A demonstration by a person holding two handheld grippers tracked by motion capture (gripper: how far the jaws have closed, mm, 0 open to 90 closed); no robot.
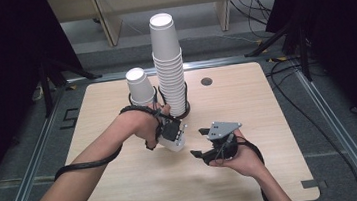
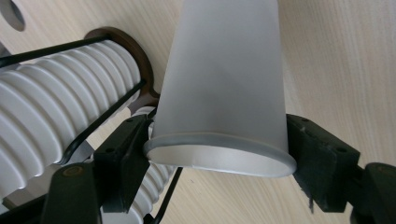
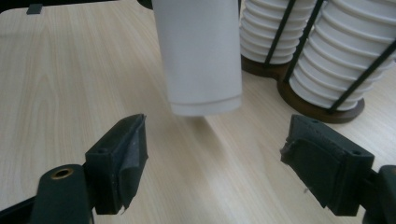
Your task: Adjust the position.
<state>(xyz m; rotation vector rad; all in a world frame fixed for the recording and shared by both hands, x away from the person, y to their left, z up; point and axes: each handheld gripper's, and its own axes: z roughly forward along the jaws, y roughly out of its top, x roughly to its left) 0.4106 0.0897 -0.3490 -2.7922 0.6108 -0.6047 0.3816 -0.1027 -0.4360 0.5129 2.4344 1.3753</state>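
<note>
We see the left gripper (image 2: 219, 163) clamped on a white paper cup (image 2: 224, 88) at its rim, off the table (image 1: 247, 103) beside 2 cup stacks (image 1: 168, 61). Its top's cut off in both gripper views. The right gripper (image 3: 212, 158) is spread w/ nothing between the jaws, short of the cup.

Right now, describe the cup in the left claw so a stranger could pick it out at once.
Find the wooden table and the wire rack with two stacks of white cups. Just in front of it, the left claw pinches one white paper cup at its rim. It alone is out of the stacks, held clear above the tabletop.
</note>
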